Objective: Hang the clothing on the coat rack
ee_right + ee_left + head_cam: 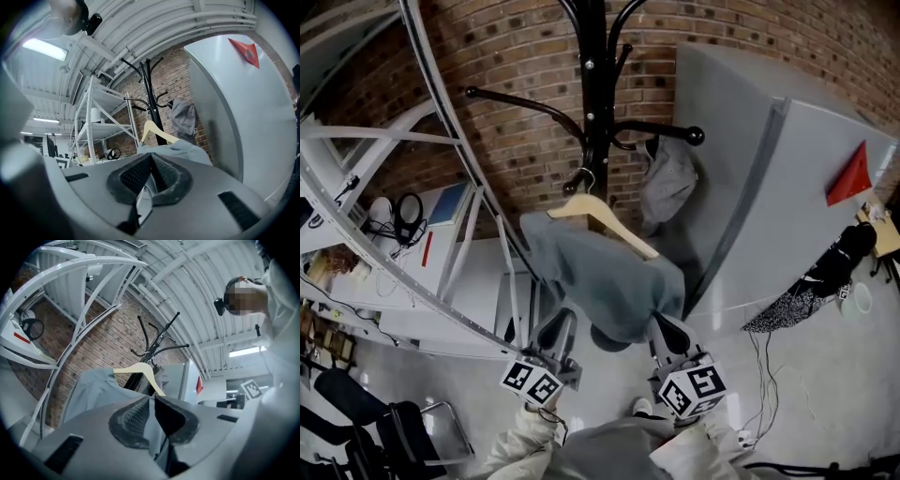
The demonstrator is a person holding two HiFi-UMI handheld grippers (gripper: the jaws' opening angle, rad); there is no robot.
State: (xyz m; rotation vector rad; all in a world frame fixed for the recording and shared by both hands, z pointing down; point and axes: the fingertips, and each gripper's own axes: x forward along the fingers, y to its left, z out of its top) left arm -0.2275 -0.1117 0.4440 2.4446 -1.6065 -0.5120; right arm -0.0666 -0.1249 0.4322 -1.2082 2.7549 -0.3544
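Grey shirt (609, 277) on a wooden hanger (605, 223) is held up before the black coat rack (592, 84), with the hanger's hook just beside the pole. Both the left gripper (559, 330) and the right gripper (667, 332) pinch the shirt's lower edge, jaws narrow on the cloth.

The coat rack (593, 84) is cut off by the upper edge of the head view, and its foot is hidden behind the grey garment (600, 272). The tips of the left tongs (561, 323) and the right tongs (667, 328) are covered by this cloth there.
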